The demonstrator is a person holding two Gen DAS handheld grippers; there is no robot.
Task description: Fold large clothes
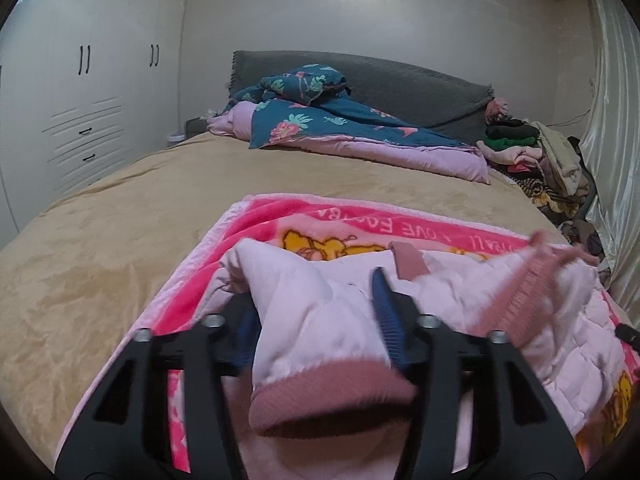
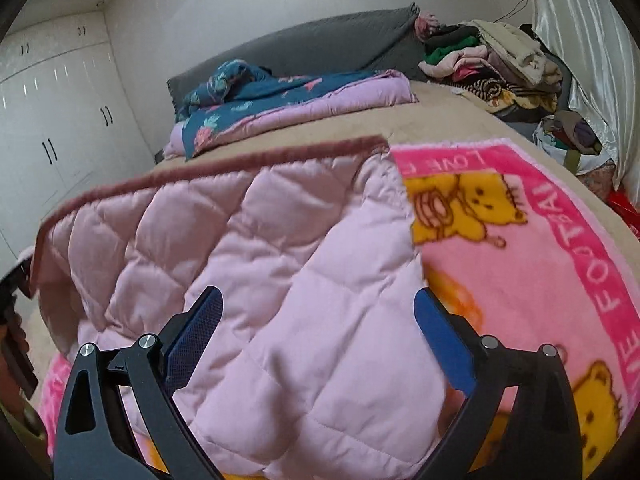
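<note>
Left gripper: our left gripper [image 1: 316,320] sits closest to its lens, jaws about half apart, with the ribbed dusty-rose cuff [image 1: 332,396] of the pale pink quilted jacket [image 1: 520,320] bunched between the blue pads; one pad is buried in cloth, so we cannot tell whether they press on it
Right gripper: our right gripper [image 2: 316,344] stands spread wide over the jacket's quilted panel [image 2: 260,248], both blue pads clear of the cloth, holding nothing
Jacket: it lies across the near edge of the bed on a bright pink fleece blanket printed with yellow bears [image 2: 520,240], which we judge serves as the folding surface
Why so held: we judge the sleeve has been brought over the body for a fold and the grips are easing off, the right already free
Bed: tan bedspread [image 1: 120,220]; at the head end lies a teal floral quilt with lilac backing [image 1: 340,128]; toward the far right corner, a heap of mixed clothes [image 1: 532,160]
Hidden: the jacket's collar and other sleeve are not visible; the rose hem [image 2: 200,168] is blurred; the blanket lettering is cut off; a dark shape at the right view's left edge stays unclear
</note>
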